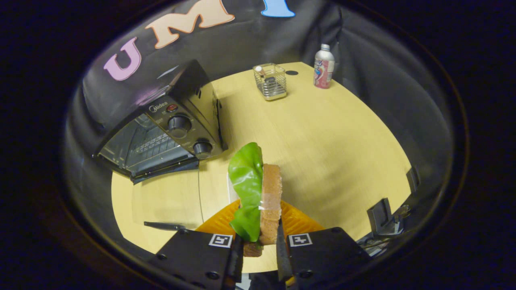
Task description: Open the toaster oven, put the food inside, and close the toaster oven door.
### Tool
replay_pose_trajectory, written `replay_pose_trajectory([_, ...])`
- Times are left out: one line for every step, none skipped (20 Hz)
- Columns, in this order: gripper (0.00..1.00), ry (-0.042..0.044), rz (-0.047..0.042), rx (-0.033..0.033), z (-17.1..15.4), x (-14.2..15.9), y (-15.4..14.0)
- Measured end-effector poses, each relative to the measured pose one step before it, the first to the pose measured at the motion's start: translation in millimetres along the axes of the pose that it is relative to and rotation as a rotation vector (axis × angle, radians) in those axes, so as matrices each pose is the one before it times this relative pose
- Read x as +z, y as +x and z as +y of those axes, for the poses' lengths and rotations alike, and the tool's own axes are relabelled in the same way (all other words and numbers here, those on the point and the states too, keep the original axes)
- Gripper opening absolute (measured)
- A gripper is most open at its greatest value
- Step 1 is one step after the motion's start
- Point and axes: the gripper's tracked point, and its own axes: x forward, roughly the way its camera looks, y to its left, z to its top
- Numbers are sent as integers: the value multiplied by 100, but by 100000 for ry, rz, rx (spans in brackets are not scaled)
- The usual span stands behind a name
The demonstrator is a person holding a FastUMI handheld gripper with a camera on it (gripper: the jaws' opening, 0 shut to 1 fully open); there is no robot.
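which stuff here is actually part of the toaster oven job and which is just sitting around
Part of the job:
- toaster oven, door shut
- sandwich of bread and lettuce, clamped between the gripper fingers
- orange plate just under it

Just lying about:
- wire basket
- bottle beyond it, both on the table

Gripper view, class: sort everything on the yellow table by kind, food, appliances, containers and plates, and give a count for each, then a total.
Food: 1, the sandwich with a lettuce leaf, held upright in the claw, both fingers pressing it.
Appliances: 1, the toaster oven, door open.
Containers: 2, the wire basket and the bottle.
Plates: 1, the orange plate.
Total: 5
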Motion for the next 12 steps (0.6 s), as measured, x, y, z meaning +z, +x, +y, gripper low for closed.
replay_pose_trajectory([36,1871,-1167,-242,100,274,-558])
replay_pose_trajectory([36,2385,-1300,225,233,297,-719])
replay_pose_trajectory([36,2863,-1957,891,398,436,-602])
replay_pose_trajectory([36,3555,-2193,1580,502,393,-572])
replay_pose_trajectory([36,4310,-2133,1984,641,270,-553])
replay_pose_trajectory([36,4549,-2094,2558,690,179,-535])
replay_pose_trajectory([36,3927,-2770,3719,859,145,-533])
replay_pose_trajectory([36,4807,-2850,3239,746,103,-138])
replay_pose_trajectory([36,5461,-1831,3530,721,-383,9])
replay_pose_trajectory([36,6272,-719,3705,888,-707,181])
replay_pose_trajectory([36,5981,137,2867,828,-1059,383])
replay_pose_trajectory([36,4770,185,2656,749,-1112,288])
